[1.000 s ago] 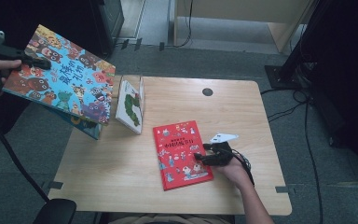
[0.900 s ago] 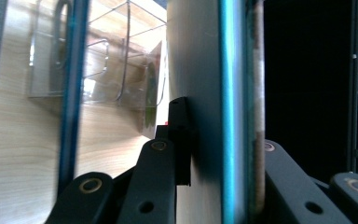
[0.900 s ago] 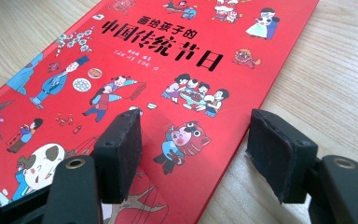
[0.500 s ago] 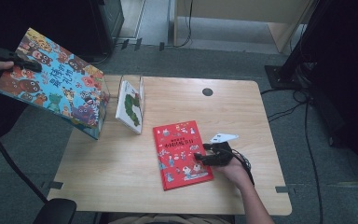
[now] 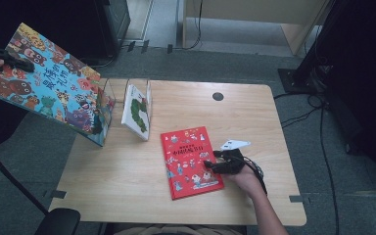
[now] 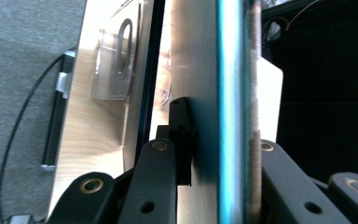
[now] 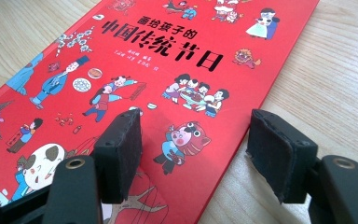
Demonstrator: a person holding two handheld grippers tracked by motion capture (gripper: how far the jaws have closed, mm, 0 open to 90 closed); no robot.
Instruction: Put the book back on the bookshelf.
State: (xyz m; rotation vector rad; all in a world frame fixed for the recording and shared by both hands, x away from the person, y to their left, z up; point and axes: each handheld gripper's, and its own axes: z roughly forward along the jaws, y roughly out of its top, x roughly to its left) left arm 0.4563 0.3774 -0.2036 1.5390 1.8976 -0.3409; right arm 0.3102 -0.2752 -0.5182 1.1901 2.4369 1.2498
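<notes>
Left gripper [image 5: 11, 59]: pinched the big picture book [image 5: 49, 88] at its upper left edge, off the bench's far-left corner; in the left gripper view its jaws pressed on both faces of the book's edge [image 6: 228, 116].
Big book: held in the air, tilted, cover toward the camera; its lower right corner sat just beside the clear stand [image 5: 122, 93], and whether they touched I could not tell.
Stand: stood near the bench's far-left corner, with a white book [image 5: 137, 110] upright in it, leaning a little.
Right gripper [image 5: 213, 165]: lay low over the right edge of the red book [image 5: 191, 161], jaws spread; in the right gripper view one pad [image 7: 121, 149] hung above the red cover [image 7: 168, 70] and the other [image 7: 275, 149] above bare wood, with nothing pinched between them.
Red book: lay flat on the bench [image 5: 127, 186], about midway across and nearer the near edge, cover up.
Right hand [image 5: 245, 178]: rested on the bench behind the gripper, near the right part of the near edge.
Bench hole [image 5: 218, 96]: a round dark grommet near the far edge.
</notes>
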